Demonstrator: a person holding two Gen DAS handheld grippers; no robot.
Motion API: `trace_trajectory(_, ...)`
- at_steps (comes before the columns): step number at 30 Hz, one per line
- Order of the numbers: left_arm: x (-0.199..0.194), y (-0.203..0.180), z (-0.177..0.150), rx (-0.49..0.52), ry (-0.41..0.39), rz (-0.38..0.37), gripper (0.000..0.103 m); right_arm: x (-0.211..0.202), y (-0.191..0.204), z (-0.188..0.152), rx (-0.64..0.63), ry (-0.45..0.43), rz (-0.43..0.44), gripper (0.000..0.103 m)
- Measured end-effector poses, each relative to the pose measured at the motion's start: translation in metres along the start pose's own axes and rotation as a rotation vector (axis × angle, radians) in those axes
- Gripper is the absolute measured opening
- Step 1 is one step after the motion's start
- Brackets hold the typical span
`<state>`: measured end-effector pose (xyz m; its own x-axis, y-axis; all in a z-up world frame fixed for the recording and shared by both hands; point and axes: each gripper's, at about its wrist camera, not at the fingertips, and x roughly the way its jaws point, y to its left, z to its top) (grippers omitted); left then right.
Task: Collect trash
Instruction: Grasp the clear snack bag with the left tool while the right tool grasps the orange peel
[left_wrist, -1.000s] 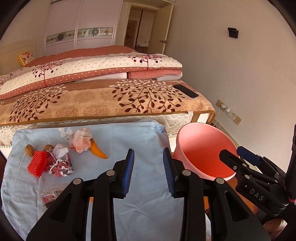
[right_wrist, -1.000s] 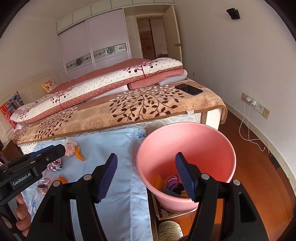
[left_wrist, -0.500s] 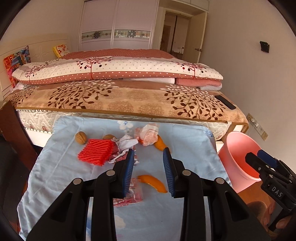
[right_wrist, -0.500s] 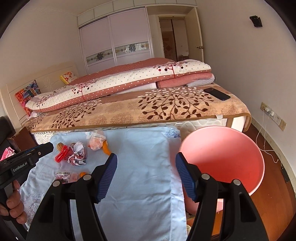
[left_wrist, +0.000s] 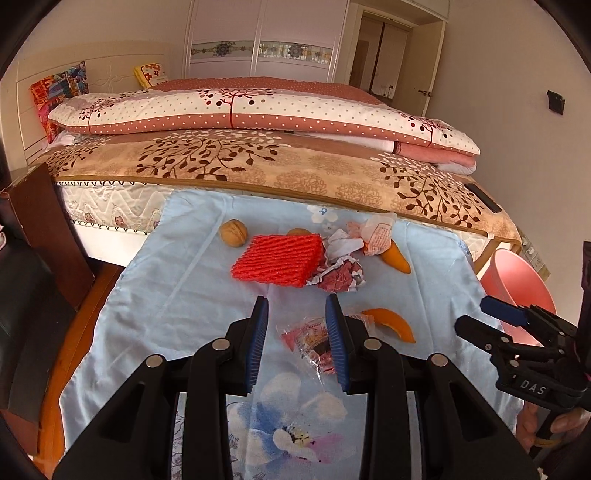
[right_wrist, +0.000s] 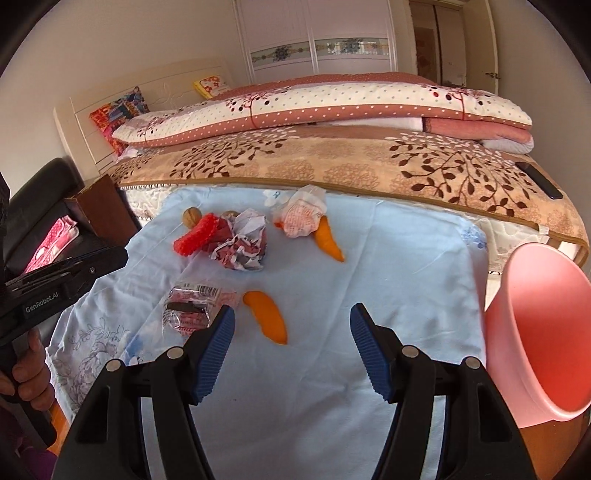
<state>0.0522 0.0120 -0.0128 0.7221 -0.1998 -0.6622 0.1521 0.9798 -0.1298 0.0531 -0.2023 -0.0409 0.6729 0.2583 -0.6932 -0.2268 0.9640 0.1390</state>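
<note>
Just ahead of the open, empty left claw (left_wrist: 297, 314), a clear snack wrapper (left_wrist: 314, 341) on the blue cloth (left_wrist: 177, 288).

Counts on light blue cloth (left_wrist: 177, 295):
- orange peel pieces: two, (right_wrist: 266, 316) lower centre, (right_wrist: 327, 238) upper centre
- walnuts: two, (left_wrist: 233, 232), (left_wrist: 298, 232) half hidden
- red foam net (left_wrist: 279, 263): one
- crumpled paper ball (right_wrist: 243, 240): one
- clear snack wrapper (right_wrist: 192, 304): one
- white printed wrapper (right_wrist: 301, 216): one

Pink bucket (right_wrist: 543, 332): one, right edge.
</note>
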Motion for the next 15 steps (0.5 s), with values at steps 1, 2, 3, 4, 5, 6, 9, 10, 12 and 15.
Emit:
trace_trajectory(1, 0.002, 0.0, -0.003, 0.008, 0.013, -0.014, 0.032, 0.008, 0.005, 0.0, -0.015, 0.019, 0.007, 0.064)
trace_trajectory(2, 0.004, 0.0, -0.006, 0.012, 0.021, -0.022, 0.032, 0.014, 0.009, 0.0, -0.029, 0.035, 0.011, 0.064)
trace_trajectory(3, 0.005, 0.001, -0.008, 0.015, 0.03, -0.03, 0.032, 0.022, 0.012, 0.0, -0.042, 0.05, 0.015, 0.064)
trace_trajectory(4, 0.008, 0.001, -0.011, 0.018, 0.042, -0.044, 0.032, 0.029, 0.015, -0.001, -0.052, 0.064, 0.016, 0.064)
trace_trajectory(5, 0.011, 0.001, -0.013, 0.02, 0.058, -0.058, 0.032, 0.035, 0.017, -0.001, -0.059, 0.079, 0.018, 0.064)
trace_trajectory(6, 0.014, 0.001, -0.015, 0.019, 0.071, -0.07, 0.032, 0.041, 0.018, -0.001, -0.063, 0.091, 0.019, 0.064)
trace_trajectory(9, 0.021, 0.004, -0.019, -0.002, 0.109, -0.113, 0.032, 0.058, 0.019, 0.0, -0.076, 0.128, 0.019, 0.063)
trace_trajectory(10, 0.024, 0.005, -0.021, -0.014, 0.125, -0.127, 0.032, 0.061, 0.02, 0.0, -0.081, 0.133, 0.016, 0.06)
trace_trajectory(12, 0.031, 0.008, -0.024, -0.036, 0.158, -0.15, 0.032, 0.069, 0.02, 0.003, -0.091, 0.147, 0.013, 0.056)
trace_trajectory(15, 0.04, 0.009, -0.028, -0.055, 0.197, -0.16, 0.032, 0.079, 0.02, 0.005, -0.103, 0.166, 0.01, 0.05)
